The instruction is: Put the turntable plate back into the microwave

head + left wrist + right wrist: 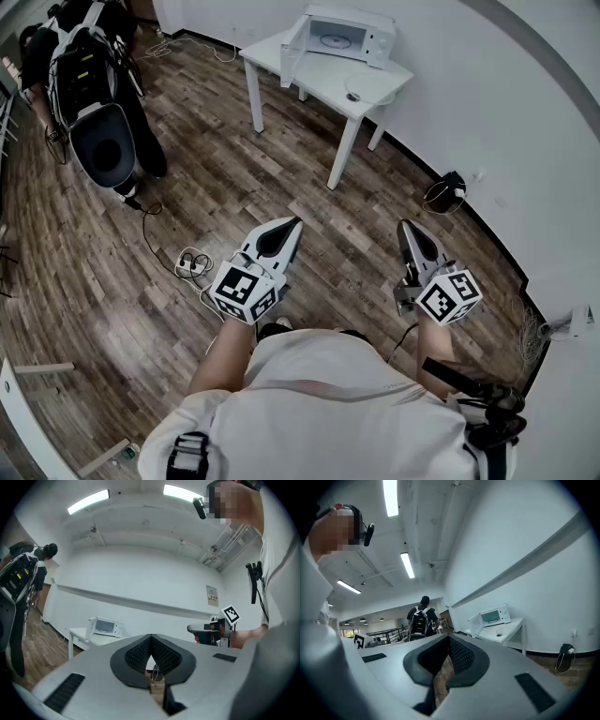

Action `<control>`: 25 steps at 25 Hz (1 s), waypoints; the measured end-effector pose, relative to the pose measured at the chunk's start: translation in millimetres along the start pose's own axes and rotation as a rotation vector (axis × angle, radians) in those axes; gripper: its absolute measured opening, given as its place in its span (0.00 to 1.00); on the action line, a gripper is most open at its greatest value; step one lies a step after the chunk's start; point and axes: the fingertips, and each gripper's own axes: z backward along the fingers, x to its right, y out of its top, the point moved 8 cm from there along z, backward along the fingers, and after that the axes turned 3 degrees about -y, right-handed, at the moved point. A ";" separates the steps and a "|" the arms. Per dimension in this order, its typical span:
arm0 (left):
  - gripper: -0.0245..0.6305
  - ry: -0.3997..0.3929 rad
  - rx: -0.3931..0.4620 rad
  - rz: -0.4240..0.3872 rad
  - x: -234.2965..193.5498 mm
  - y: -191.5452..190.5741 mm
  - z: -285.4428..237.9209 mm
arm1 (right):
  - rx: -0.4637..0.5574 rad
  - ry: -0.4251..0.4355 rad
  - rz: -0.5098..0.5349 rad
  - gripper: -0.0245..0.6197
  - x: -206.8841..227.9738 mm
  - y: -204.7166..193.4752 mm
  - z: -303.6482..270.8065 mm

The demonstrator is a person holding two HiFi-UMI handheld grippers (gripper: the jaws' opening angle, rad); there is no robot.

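A white microwave [343,36] stands on a small white table [281,45] at the far wall, its door [292,53] swung open to the left. The clear round turntable plate [359,96] lies on the table in front of it. Both grippers hang level over the wooden floor, well short of the table. My left gripper [293,223] is shut with nothing in it, and so is my right gripper [404,225]. The left gripper view shows the microwave [106,626] far off and the right gripper [193,628] beside it. In the right gripper view the microwave [492,616] and plate [499,634] are small.
A person with a backpack [92,67] stands at the back left beside a black machine [105,148]. A power strip [192,262] and cable lie on the floor ahead of my left gripper. A dark bag [445,194] sits by the right wall.
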 end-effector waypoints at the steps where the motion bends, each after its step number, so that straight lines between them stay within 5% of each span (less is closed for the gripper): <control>1: 0.05 -0.005 0.002 0.006 -7.5 0.0 1.5 | 0.001 -0.004 0.002 0.04 -3.3 -0.5 -7.0; 11: 0.05 -0.049 0.003 0.058 -59.3 -11.8 23.5 | -0.061 -0.030 0.068 0.04 -41.4 -17.2 -48.8; 25: 0.05 -0.029 -0.035 0.040 -112.7 -8.4 -27.8 | -0.057 0.009 0.036 0.04 7.6 -13.6 -126.5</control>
